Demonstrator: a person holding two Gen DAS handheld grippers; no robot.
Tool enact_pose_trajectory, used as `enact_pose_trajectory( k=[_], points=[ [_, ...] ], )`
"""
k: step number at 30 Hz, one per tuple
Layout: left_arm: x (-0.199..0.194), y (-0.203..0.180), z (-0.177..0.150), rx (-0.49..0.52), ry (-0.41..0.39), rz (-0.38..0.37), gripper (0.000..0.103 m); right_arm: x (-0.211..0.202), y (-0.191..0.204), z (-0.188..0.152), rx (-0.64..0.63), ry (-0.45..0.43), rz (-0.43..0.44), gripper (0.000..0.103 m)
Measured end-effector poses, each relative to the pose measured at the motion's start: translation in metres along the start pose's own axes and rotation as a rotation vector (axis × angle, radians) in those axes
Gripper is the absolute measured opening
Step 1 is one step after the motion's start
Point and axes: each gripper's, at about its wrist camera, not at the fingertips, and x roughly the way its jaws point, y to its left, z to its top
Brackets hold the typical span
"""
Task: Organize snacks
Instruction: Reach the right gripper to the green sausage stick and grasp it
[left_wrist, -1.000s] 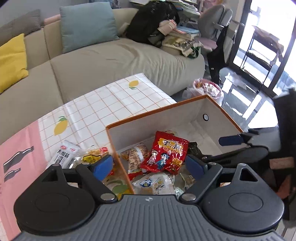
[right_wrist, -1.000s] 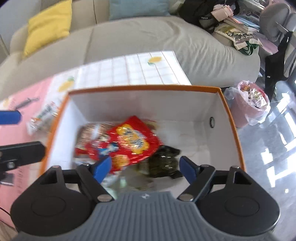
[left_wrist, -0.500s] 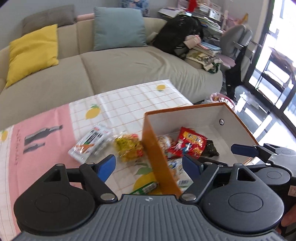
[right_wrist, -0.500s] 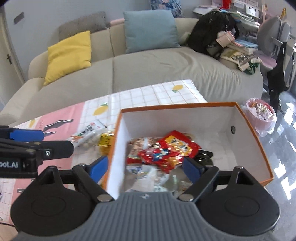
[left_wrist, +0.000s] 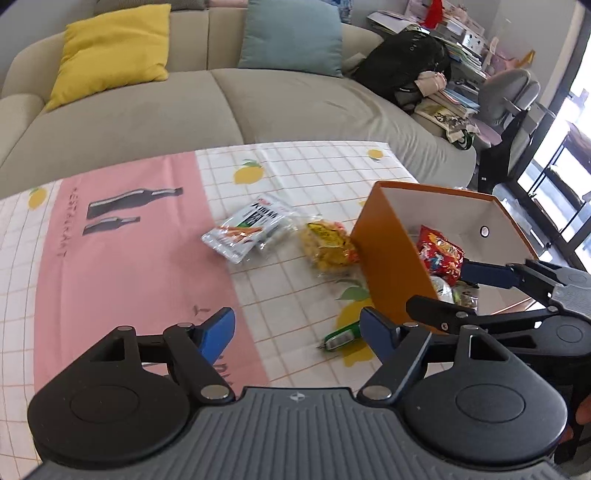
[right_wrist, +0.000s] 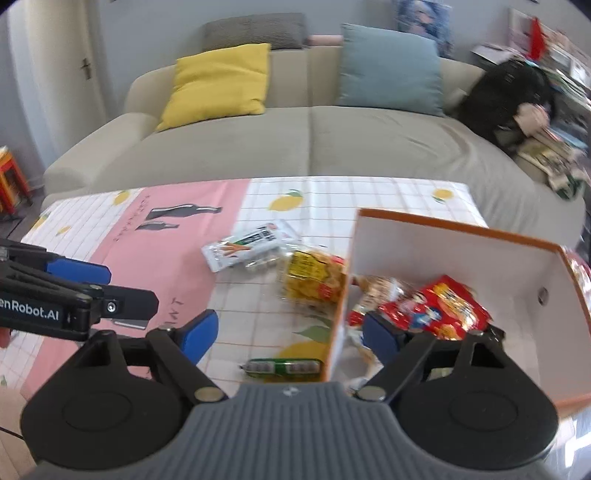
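Snacks lie mid-counter (left_wrist: 147, 258): a white packet (left_wrist: 251, 230), a yellow bag (left_wrist: 327, 247), a green packet (left_wrist: 341, 336). A red bag (right_wrist: 447, 308) sits in the orange box (left_wrist: 388, 251) at the right edge. Left hand-held gripper (left_wrist: 297, 326) and right hand-held gripper (right_wrist: 288, 334) gape wide, holding nothing.

Orange box (left_wrist: 391, 254): near wall hides the lower contents from the left wrist view; only the red snack bag (left_wrist: 441, 254) shows clearly above it. Green packet (right_wrist: 284, 367) partly cut off by the right gripper's body; label too blurred to read. Box's right corner (right_wrist: 576, 280) runs out of frame; printing on white packet (right_wrist: 243, 249) illegible.
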Motion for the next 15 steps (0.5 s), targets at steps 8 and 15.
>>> enact_pose_trajectory(
  k=[8,15],
  points=[
    [0.012,0.023,-0.009,0.053,0.044,-0.044,0.088,0.032,0.021,0.014,-0.262,0.077,0.054,0.064],
    [0.037,0.011,-0.005,0.189,0.103,-0.068,0.085,0.064,0.025,0.029,-0.558,0.24,0.174,0.052]
  ],
)
